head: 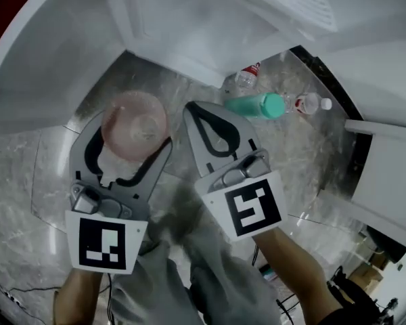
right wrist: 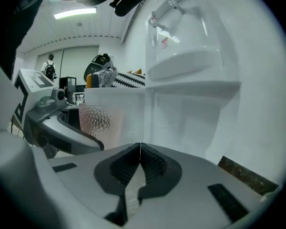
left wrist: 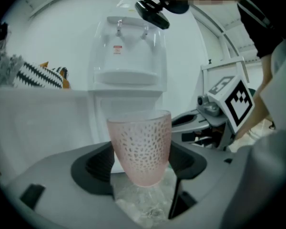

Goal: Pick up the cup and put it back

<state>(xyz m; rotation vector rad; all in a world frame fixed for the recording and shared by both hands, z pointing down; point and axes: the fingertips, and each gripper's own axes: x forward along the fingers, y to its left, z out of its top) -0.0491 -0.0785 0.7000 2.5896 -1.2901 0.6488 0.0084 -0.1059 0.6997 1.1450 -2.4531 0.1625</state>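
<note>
While the left claw (head: 133, 133) grips the pink dotted cup (left wrist: 140, 144) by its sides, upright in front of a white dispenser (left wrist: 128, 66), the right claw (right wrist: 140, 152) is pressed together with nothing in it. The dispenser's red label (left wrist: 117, 50) is too small to read.

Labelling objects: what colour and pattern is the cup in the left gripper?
Translucent pink cup with a speckled dot texture; clearest in the left gripper view.

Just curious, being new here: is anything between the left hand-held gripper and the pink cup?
Nothing visible does. The pink cup sits upright between the jaws of the left hand-held gripper, which close directly on its sides.
</note>
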